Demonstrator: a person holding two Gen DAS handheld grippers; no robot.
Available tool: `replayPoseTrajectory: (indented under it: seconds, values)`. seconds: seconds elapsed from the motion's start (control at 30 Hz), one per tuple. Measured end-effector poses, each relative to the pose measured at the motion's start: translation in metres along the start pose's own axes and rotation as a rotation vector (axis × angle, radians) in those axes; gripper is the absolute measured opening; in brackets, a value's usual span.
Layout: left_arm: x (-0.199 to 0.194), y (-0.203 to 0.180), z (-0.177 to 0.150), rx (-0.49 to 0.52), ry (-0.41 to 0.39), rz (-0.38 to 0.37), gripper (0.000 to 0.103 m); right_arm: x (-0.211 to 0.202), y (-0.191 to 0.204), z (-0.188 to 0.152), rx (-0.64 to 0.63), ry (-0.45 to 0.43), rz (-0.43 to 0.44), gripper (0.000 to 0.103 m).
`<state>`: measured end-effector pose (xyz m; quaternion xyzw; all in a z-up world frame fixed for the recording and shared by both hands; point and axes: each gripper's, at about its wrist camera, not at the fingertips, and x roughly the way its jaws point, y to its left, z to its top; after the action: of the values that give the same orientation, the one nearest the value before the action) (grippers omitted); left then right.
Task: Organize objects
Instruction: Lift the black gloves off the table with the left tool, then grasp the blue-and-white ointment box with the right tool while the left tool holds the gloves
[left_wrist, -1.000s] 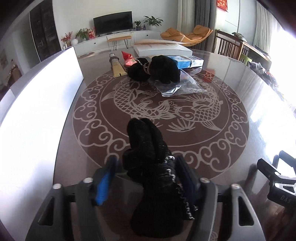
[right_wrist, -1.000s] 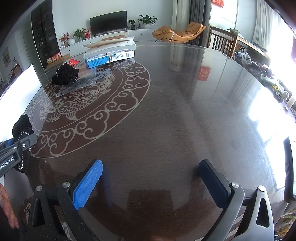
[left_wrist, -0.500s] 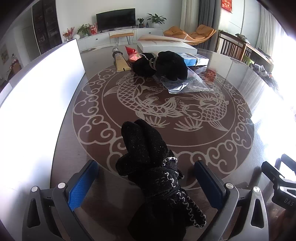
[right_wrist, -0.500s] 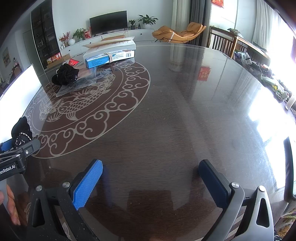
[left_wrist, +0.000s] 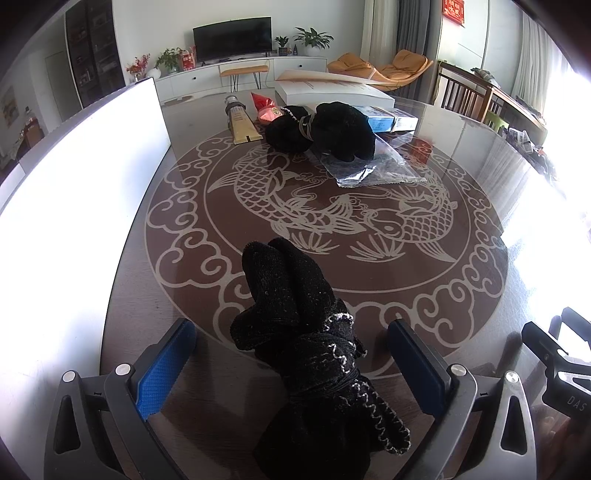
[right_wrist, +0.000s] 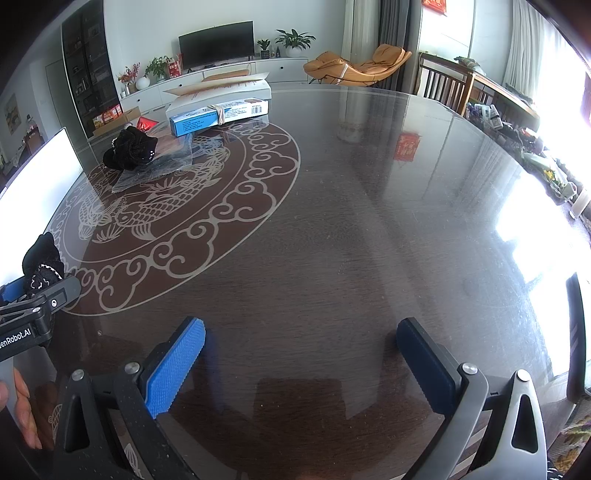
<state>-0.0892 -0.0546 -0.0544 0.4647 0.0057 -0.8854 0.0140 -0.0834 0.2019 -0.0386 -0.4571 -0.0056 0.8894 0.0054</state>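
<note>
1. the left gripper (left_wrist: 291, 365) has its jaws spread wide, blue pads well clear of the cloth on both sides.
2. a black sock bundle (left_wrist: 306, 350) lies on the table (left_wrist: 480, 184) between those open jaws, touching neither pad; its toe end points away from the camera onto the pale cloud border of the fish pattern (left_wrist: 332, 206).
3. the bundle is tied round the middle, with a pale stitched trim showing at the cuff.
4. the right gripper (right_wrist: 301, 362) is also wide apart, with nothing between its pads, only bare glossy tabletop under it.
5. in the right wrist view the left gripper's body sits at the left edge, the sock's tip just above it, and fingers of a hand (right_wrist: 22, 410) show below.
6. at the far side of the pattern lies a second black bundle (left_wrist: 325, 129), partly resting on a clear plastic bag (left_wrist: 373, 166).
7. beside it to the left are a tan tube (left_wrist: 242, 123) and a red packet (left_wrist: 264, 109); behind are a blue box (left_wrist: 388, 120) and a large white box (left_wrist: 332, 92).
8. a white panel (left_wrist: 74, 192) stands along the table's left edge.
9. the two sock bundles lie well apart, across the fish motif from each other.
</note>
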Motion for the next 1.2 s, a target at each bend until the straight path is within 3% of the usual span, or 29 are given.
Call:
replayPoseTrajectory:
  seconds: [0.97, 1.1, 1.2]
  values:
    - [0.0, -0.005, 0.001, 0.042, -0.016, -0.026, 0.103, 0.0, 0.0, 0.0, 0.001, 0.0, 0.002, 0.103]
    - [0.0, -0.005, 0.001, 0.042, -0.016, -0.026, 0.103, 0.007, -0.004, 0.016, -0.025, 0.084, 0.058, 0.103]
    - [0.0, -0.005, 0.0, 0.042, -0.016, -0.026, 0.103, 0.028, -0.013, 0.062, 0.033, 0.167, 0.146, 0.103]
